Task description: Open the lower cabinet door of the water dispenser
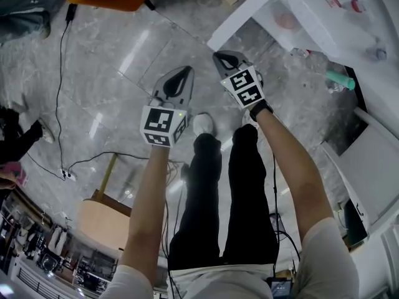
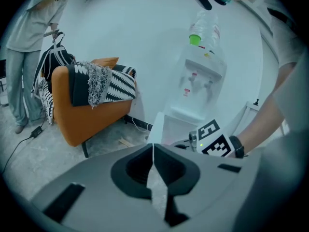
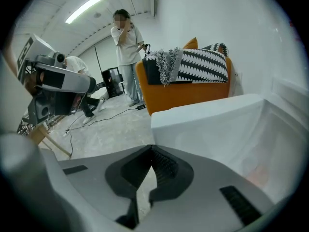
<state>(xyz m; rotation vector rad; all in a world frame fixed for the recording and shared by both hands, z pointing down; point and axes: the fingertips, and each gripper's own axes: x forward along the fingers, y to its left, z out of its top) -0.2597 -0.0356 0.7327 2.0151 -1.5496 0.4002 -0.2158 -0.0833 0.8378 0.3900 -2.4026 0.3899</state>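
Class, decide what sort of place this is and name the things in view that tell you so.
Probably an office or lab lounge: a white water dispenser by the wall, an orange armchair near it, cables trailing over the stone floor.

Floor (image 1: 124, 55): pale grey polished stone-look tiles, with long glare streaks from overhead lights. A black cable (image 1: 61, 73) runs across it to a power strip (image 1: 65, 175). Wall (image 2: 135, 28): plain white. An orange armchair (image 2: 91, 120) on dark legs stands close to the wall, a fringed black-and-white patterned throw (image 2: 116, 83) draped over its back. Ceiling strip light (image 3: 88, 6) is lit. Light wooden furniture (image 1: 103, 222) sits at lower left of the head view
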